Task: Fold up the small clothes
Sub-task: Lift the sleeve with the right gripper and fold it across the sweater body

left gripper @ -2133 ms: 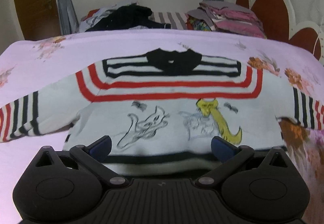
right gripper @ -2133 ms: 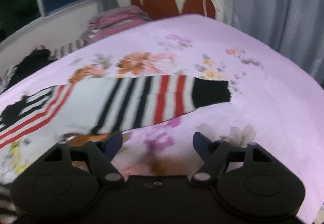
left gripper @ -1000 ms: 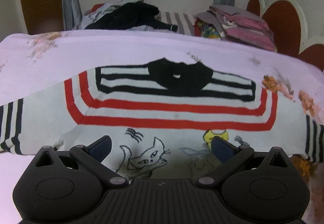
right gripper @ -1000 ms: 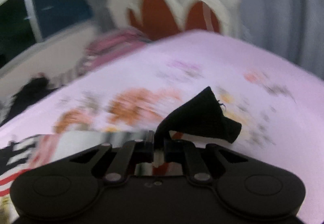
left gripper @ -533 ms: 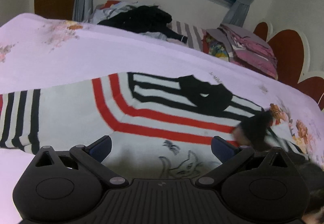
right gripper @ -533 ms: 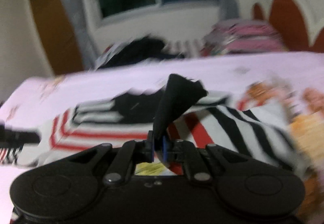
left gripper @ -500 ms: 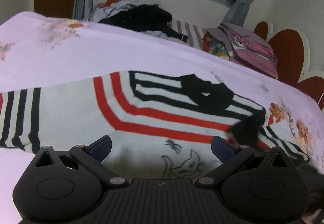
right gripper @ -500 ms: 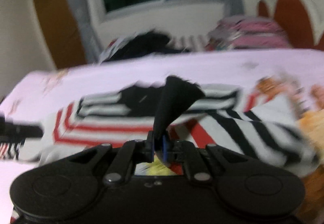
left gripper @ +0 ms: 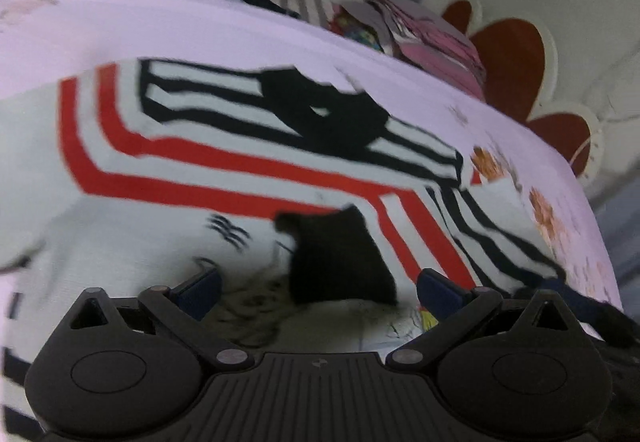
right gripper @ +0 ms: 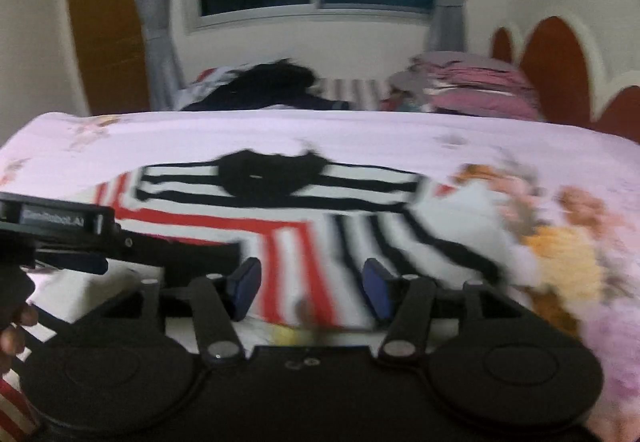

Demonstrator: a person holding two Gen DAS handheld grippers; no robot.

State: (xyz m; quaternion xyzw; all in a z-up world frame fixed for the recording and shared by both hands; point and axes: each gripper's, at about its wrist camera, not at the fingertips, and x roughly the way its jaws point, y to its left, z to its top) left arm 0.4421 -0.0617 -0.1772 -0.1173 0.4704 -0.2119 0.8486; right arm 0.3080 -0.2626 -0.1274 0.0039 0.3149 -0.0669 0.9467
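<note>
A white sweater (left gripper: 168, 178) with red and black stripes and a black collar (left gripper: 324, 114) lies flat on the pink bed. Its right sleeve (left gripper: 460, 226) is folded across the chest, with the black cuff (left gripper: 340, 258) resting near the middle. My left gripper (left gripper: 316, 290) is open just above the sweater's front, cuff between its fingers but not held. My right gripper (right gripper: 310, 288) is open over the folded sleeve (right gripper: 360, 246), holding nothing. The left gripper's body (right gripper: 60, 230) shows at the left of the right wrist view.
A heap of dark clothes (right gripper: 272, 86) and a stack of folded pink clothes (right gripper: 472, 86) lie at the bed's far side under the window. A red and white headboard (left gripper: 520, 58) is at the right. The floral bedsheet (right gripper: 560, 242) spreads around the sweater.
My right gripper carried the black cuff leftward over the sweater, laid the sleeve across the chest and opened, letting the cuff go. My left gripper moved in lower and closer to the sweater.
</note>
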